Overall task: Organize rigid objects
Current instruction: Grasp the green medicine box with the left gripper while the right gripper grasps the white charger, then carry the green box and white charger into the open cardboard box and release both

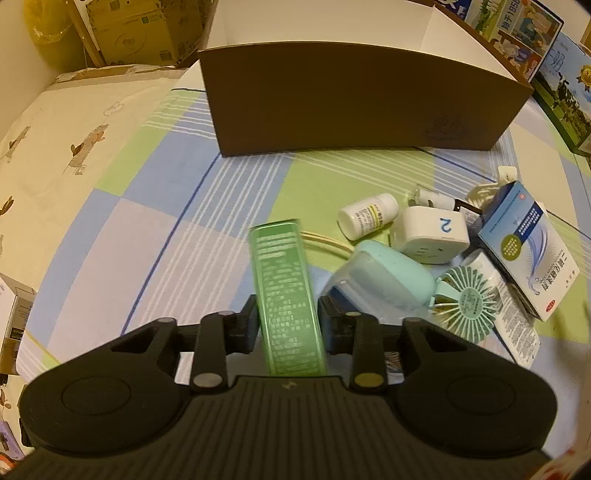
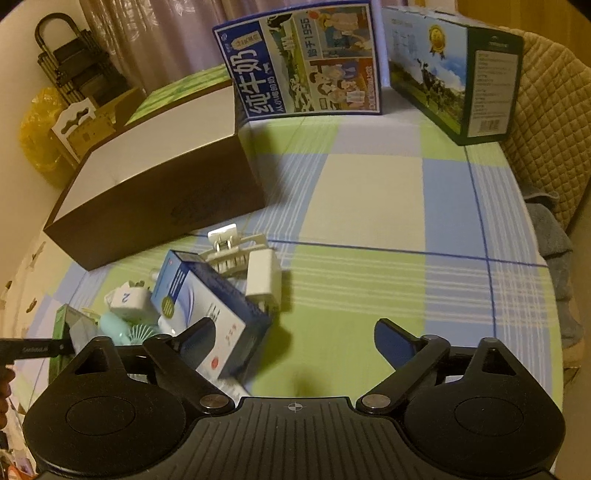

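My left gripper (image 1: pixel 287 321) is shut on a long green box (image 1: pixel 284 288) and holds it over the checked cloth, in front of the open brown box (image 1: pixel 354 107). To its right lies a pile: a white pill bottle (image 1: pixel 367 216), a white plug adapter marked 2 (image 1: pixel 430 232), a mint case (image 1: pixel 384 280), a mint mini fan (image 1: pixel 467 304) and a blue-white medicine box (image 1: pixel 528 251). My right gripper (image 2: pixel 293 343) is open and empty above the cloth, its left finger next to the medicine box (image 2: pixel 210 310). The brown box (image 2: pixel 155 184) shows at the left.
Two milk cartons (image 2: pixel 306 62) (image 2: pixel 458 74) stand at the table's far edge. A white hair clip (image 2: pixel 232 251) and a white charger (image 2: pixel 262 277) lie by the pile. Cardboard boxes (image 1: pixel 129 33) and a yellow bag (image 1: pixel 48 33) are beyond the table.
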`<state>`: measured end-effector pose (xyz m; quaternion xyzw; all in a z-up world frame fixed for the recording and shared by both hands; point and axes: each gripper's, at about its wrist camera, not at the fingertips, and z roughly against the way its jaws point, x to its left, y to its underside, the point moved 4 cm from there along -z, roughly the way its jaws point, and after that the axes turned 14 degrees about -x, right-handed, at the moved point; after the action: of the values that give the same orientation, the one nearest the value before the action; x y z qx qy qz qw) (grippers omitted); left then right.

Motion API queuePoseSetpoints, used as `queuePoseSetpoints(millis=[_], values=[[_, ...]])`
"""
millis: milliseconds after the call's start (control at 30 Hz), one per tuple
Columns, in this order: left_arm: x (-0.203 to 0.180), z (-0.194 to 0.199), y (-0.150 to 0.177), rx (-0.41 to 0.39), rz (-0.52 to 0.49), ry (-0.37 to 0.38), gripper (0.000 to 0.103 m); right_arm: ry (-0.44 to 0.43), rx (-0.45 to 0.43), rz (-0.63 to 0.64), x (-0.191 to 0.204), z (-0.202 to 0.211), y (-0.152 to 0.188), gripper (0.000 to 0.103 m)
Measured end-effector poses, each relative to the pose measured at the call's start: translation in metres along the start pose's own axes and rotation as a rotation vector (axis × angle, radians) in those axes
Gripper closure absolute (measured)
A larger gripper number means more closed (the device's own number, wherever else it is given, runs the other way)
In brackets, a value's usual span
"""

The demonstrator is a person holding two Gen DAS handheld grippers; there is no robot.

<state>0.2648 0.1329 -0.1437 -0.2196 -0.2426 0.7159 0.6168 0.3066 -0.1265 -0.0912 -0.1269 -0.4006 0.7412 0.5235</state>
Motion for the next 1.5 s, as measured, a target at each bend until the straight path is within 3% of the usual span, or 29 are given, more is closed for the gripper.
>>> queuePoseSetpoints(millis=[200,267,400,767,1100,1267,1500], values=[[0.016,0.003,-0.002,-0.009,-0.027,-0.042,0.076,-0.056,0.033,0.041,0.008,-0.033,-0.009,0.033],[0.023,0.004,-0.002,-0.008,-0.016,-0.052,0.076,-0.071,0.050,0.055,0.012,-0.046,-0.012,0.043],[0.036,0.006,-0.003,-0.007,-0.002,-0.073,0.076,-0.097,0.090,0.073,0.020,-0.071,-0.016,0.048],[0.052,0.009,-0.009,-0.012,0.022,-0.076,0.076,-0.069,0.200,0.159,0.025,-0.114,-0.012,0.077],[0.054,0.018,-0.026,-0.041,0.013,-0.045,0.076,-0.054,0.165,0.179,0.018,-0.103,-0.018,0.081],[0.051,0.037,-0.043,-0.090,0.000,-0.010,0.076,-0.051,0.115,0.165,0.015,-0.080,-0.039,0.081],[0.040,0.065,-0.088,-0.187,-0.012,0.043,0.077,-0.136,0.019,0.166,0.046,-0.056,-0.081,0.081]])
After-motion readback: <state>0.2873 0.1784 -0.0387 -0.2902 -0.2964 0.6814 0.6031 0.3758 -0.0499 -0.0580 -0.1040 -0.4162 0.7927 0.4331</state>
